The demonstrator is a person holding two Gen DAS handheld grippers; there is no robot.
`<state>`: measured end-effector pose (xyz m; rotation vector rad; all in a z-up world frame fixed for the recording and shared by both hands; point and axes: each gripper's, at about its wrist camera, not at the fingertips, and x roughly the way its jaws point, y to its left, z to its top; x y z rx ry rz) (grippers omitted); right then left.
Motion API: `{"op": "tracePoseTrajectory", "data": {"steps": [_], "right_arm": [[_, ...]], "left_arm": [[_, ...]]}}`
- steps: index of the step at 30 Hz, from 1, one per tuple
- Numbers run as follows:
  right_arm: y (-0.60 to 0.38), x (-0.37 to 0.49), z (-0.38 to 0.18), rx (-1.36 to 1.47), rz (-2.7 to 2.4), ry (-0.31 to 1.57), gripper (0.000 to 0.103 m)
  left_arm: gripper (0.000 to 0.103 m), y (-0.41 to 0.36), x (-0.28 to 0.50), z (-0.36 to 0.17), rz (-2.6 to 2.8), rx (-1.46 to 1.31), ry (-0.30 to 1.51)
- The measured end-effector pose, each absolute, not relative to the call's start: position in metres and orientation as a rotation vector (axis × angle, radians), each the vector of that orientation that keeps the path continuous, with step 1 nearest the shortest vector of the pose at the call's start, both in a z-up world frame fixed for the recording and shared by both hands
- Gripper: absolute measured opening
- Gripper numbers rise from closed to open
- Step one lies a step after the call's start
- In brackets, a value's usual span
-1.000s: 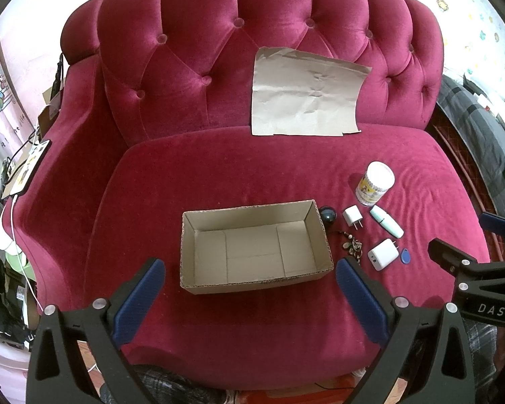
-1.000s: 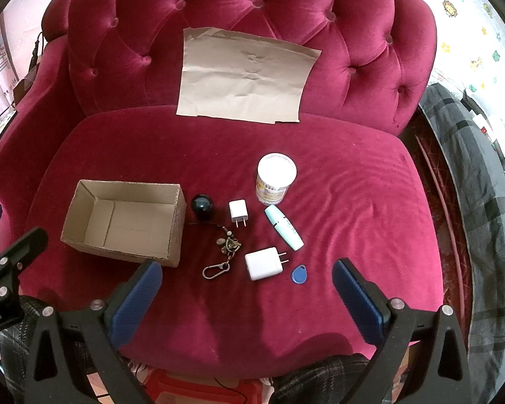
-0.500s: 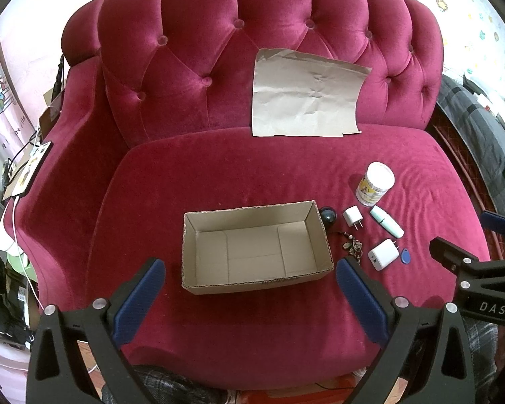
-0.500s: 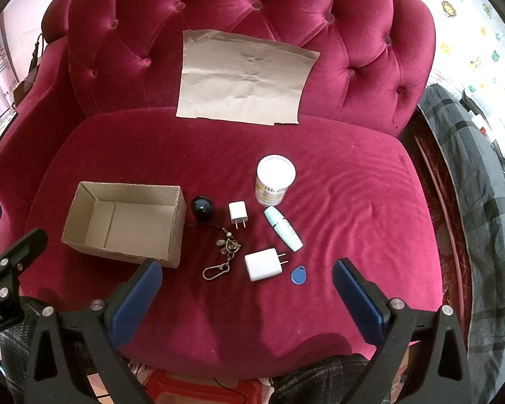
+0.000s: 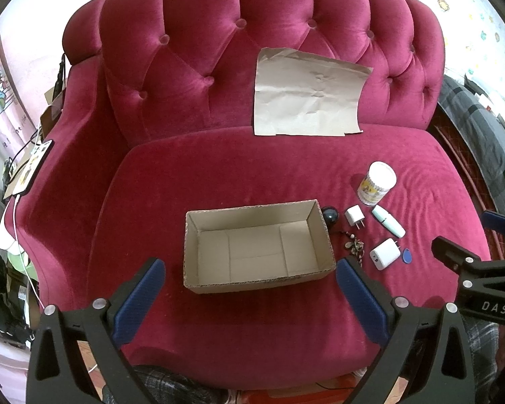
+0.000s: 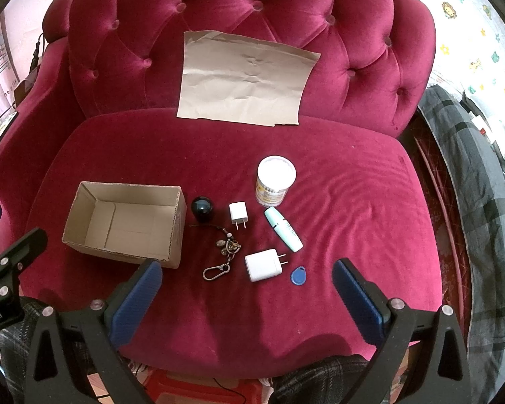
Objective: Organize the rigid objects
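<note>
Both claws, left and right, spread, empty; box ahead-left of right claw, charger just ahead; risk: keychain snagging, ball rolling on velvet.

On your right tool, seen from the left wrist view, you can read "DAS". On your left tool, seen from the right wrist view, you can read the cut-off "obot.AI".

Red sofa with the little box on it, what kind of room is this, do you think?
Probably a home living room or bedroom: a tufted velvet sofa, cartoon-print wallpaper, and a plaid blanket beside it.
</note>
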<state>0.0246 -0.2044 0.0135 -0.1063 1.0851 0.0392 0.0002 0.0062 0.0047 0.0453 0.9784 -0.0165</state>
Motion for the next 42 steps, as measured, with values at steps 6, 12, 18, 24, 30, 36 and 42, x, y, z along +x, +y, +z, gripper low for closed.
{"op": "tracePoseTrajectory", "data": {"steps": [6, 12, 18, 24, 30, 36, 42], "right_arm": [[-0.205, 0.025, 0.013, -0.105, 0.040, 1.084, 0.103], [-0.203, 0.026, 0.012, -0.109, 0.041, 1.086, 0.103], [-0.202, 0.028, 0.008, -0.112, 0.043, 1.089, 0.103], [-0.204, 0.037, 0.000, -0.110, 0.042, 1.095, 0.103], [-0.209, 0.048, -0.010, -0.112, 0.032, 1.097, 0.103], [-0.215, 0.062, -0.023, -0.111, 0.016, 1.108, 0.103], [-0.220, 0.074, -0.036, -0.112, 0.002, 1.113, 0.103]], "left_arm": [[0.103, 0.009, -0.001, 0.002, -0.012, 0.049, 0.976], [0.103, 0.012, -0.001, 0.000, 0.001, 0.052, 0.975], [0.103, 0.017, 0.004, -0.005, 0.012, 0.053, 0.982], [0.103, 0.026, 0.016, -0.014, 0.031, 0.059, 0.989], [0.103, 0.042, 0.033, -0.033, 0.066, 0.056, 1.013], [0.103, 0.060, 0.047, -0.057, 0.096, 0.055, 1.041], [0.103, 0.076, 0.060, -0.081, 0.125, 0.054, 1.069]]}}
